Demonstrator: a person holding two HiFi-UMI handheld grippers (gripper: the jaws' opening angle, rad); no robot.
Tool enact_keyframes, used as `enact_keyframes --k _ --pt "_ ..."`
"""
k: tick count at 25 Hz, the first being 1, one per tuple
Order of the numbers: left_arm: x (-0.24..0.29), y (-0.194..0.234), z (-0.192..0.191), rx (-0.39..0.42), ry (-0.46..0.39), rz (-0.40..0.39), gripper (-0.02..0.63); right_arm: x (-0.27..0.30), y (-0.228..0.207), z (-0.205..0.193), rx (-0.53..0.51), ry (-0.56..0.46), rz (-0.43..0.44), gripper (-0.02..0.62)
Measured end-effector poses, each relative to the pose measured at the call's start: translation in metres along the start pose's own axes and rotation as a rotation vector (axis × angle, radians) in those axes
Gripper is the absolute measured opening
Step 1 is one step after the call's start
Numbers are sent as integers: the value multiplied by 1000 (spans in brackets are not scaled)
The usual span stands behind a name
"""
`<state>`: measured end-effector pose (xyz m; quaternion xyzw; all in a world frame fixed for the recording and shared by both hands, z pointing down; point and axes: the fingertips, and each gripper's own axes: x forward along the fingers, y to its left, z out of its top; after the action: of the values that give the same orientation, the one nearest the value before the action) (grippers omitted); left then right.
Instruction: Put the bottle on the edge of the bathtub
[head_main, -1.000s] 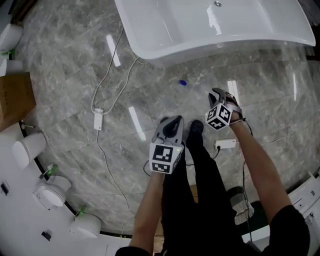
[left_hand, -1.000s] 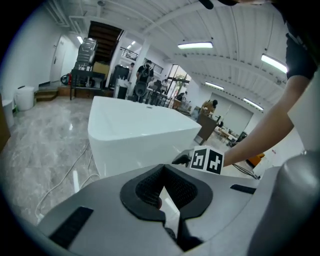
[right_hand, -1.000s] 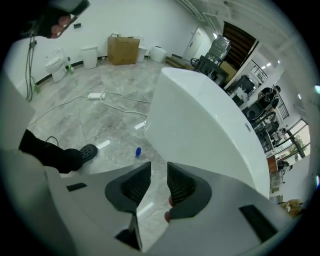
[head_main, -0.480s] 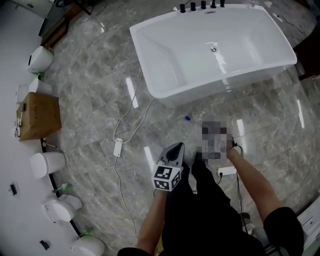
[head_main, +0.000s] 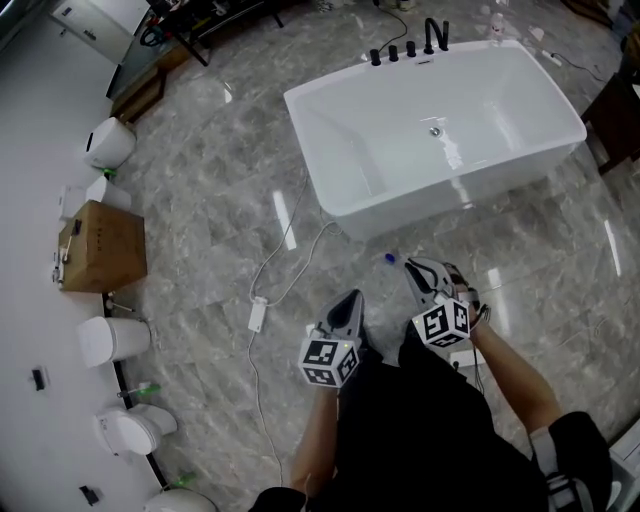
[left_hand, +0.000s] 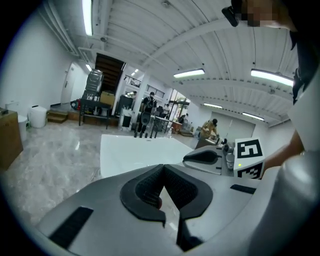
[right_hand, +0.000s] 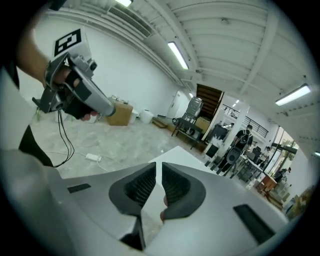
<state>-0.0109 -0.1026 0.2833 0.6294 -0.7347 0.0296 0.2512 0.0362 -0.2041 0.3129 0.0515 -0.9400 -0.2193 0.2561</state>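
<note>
Guesswork hangs over the bottle (head_main: 390, 258). In the head view it is only a small blue-tipped speck on the marble floor (head_main: 200, 200), just beside the tip of the right gripper (head_main: 418, 268) and a little short of the near wall of the bathtub (head_main: 400, 205). It is too small to tell which way its long axis runs or where its cap points, and neither gripper view shows it. The bathtub lies with its long axis left to right across the head view, rising a little to the right, with black taps (head_main: 410, 48) on its far long edge. In both gripper views only a slab of its white body shows past the fingers. The left gripper (head_main: 350, 298) has its fingers (left_hand: 145, 187) closed tip to tip with nothing between them. The right gripper's fingers (right_hand: 177, 187) have just been closing and stand a narrow slit apart, with nothing in the slit. The person's dark trousers (head_main: 420, 430) fill the lower middle of the head view and hide the floor there. A white cable (head_main: 290, 270) trails across the floor left of the grippers. A cardboard box (head_main: 103, 245) and white toilets (head_main: 110, 143) line the left wall, the lowest toilet cut off by the frame edge.
</note>
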Motion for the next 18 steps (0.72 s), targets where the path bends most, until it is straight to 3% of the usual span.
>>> enact_keyframes --k 8,13,18 --pt "-34 36 42 117 -69 -114 14 -25 -12 77 144 -30 -274 26" --pt "-76 50 38 137 -64 -266 14 -27 30 102 159 25 -412 18" --pt "-102 68 26 230 -51 -401 13 -36 72 129 267 58 -487 14"
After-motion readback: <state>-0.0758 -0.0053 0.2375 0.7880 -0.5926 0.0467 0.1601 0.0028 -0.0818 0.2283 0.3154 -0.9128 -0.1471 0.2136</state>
